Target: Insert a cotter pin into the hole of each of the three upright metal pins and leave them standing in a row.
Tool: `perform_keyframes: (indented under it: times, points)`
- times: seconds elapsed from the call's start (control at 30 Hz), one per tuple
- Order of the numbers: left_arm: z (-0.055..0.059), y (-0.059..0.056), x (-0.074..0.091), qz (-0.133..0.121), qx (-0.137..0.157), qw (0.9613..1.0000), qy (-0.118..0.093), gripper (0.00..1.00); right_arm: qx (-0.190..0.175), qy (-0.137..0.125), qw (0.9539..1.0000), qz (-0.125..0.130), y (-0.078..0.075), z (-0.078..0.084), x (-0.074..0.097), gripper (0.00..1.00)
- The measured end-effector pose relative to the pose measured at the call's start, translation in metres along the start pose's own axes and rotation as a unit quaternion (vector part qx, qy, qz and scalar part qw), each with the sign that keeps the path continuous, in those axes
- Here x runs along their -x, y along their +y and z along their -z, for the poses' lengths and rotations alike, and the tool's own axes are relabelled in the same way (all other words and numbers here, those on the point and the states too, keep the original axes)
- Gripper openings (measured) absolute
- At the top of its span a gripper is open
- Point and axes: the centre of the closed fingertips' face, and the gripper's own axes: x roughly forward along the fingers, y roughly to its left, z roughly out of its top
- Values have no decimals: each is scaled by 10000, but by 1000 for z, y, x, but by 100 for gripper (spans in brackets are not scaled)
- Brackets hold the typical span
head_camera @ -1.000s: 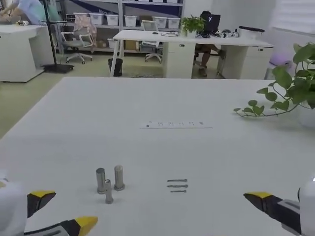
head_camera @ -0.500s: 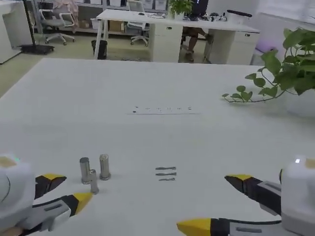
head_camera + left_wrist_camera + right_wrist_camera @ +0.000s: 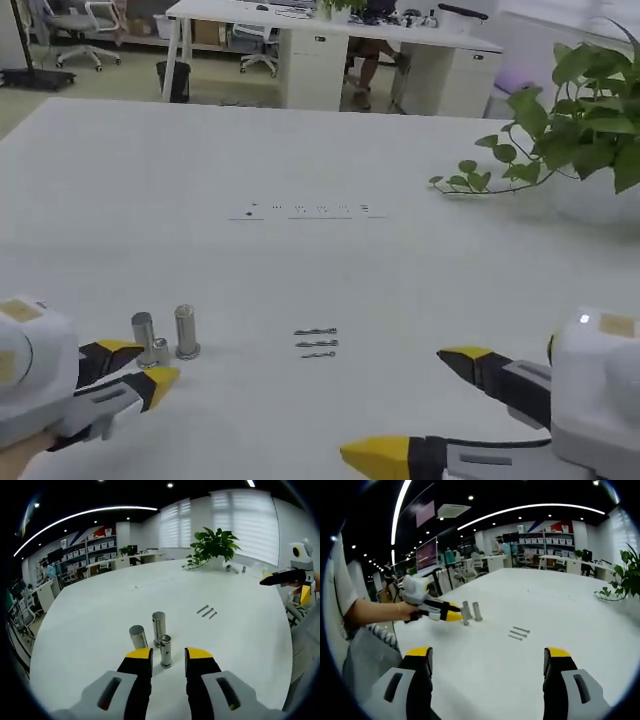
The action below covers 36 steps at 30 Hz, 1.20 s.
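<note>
Three short upright metal pins (image 3: 186, 332) stand clustered at the near left of the white table (image 3: 330, 270). Three cotter pins (image 3: 316, 342) lie side by side to their right. My left gripper (image 3: 140, 362) is open right at the cluster; in the left gripper view its fingertips (image 3: 168, 656) flank the nearest metal pin (image 3: 165, 651) without closing on it, and the cotter pins (image 3: 206, 611) lie further off. My right gripper (image 3: 412, 405) is wide open and holds nothing, near the front edge, right of the cotter pins (image 3: 518, 632). In the right gripper view its fingertips (image 3: 487, 652) face them.
A leafy potted plant (image 3: 585, 100) stands at the table's far right, trailing a vine onto the top. A flush socket strip (image 3: 305, 211) sits mid-table. White desks (image 3: 330, 20) and office chairs lie beyond the far edge.
The head view has tilted down. My left gripper has moved forward to the pin cluster. My right gripper has come further in from the lower right, jaws wide.
</note>
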Motion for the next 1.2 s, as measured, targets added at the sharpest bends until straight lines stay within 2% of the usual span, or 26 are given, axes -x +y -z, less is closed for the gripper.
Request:
perform_keyframes:
  times: [0.53,0.87,1.03,1.2]
  points:
    - [4,2,-11,77,84,9999,33,8,-42,63,10000,-22,-3,1,-8,93]
    - [3,1,-14,154,37,9999,-3,7,-62,96,9999,-43,-8,3,-11,93]
    - [1,-7,-16,412,-1,9991,-45,7,-69,90,9999,-81,-8,3,-12,93]
    - [0,-25,-13,733,-208,9971,-66,7,-71,82,9999,-113,-8,2,-13,93]
